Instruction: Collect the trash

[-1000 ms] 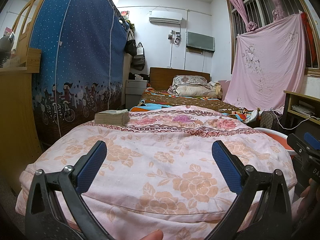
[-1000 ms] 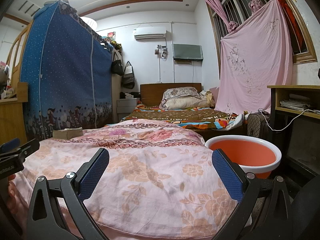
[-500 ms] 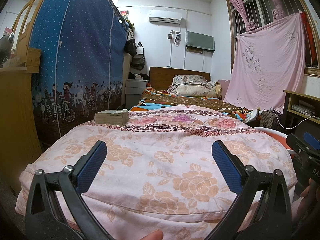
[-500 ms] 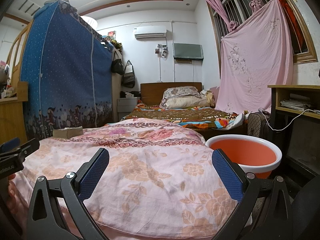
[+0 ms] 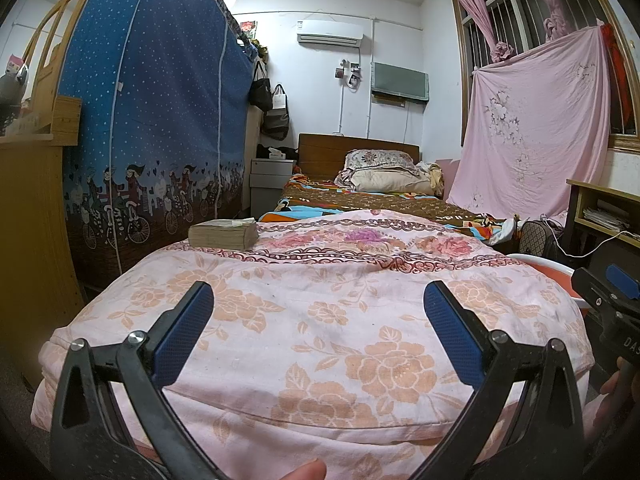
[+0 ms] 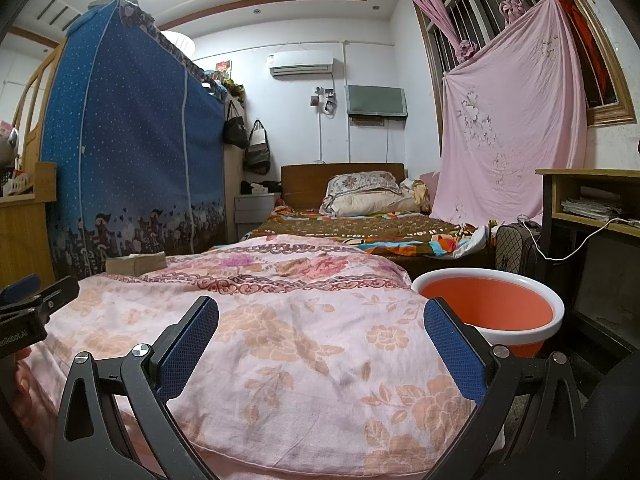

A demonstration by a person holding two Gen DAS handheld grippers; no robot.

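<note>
A pink floral quilt [image 5: 320, 320] covers a raised surface right in front of both grippers; it also shows in the right wrist view [image 6: 280, 340]. A brownish wad like a stack of paper [image 5: 223, 233] lies at the quilt's far left, also seen in the right wrist view [image 6: 136, 263]. An orange basin with a white rim [image 6: 488, 308] stands right of the quilt; its edge shows in the left wrist view [image 5: 556, 270]. My left gripper [image 5: 319, 300] is open and empty above the quilt's near end. My right gripper [image 6: 321, 314] is open and empty.
A blue fabric wardrobe [image 5: 152, 120] and a wooden shelf unit [image 5: 28, 200] stand on the left. A bed with pillows [image 5: 380, 184] lies behind. A desk [image 6: 592, 208] with a white cable and a dark patterned bag [image 6: 516, 248] are on the right.
</note>
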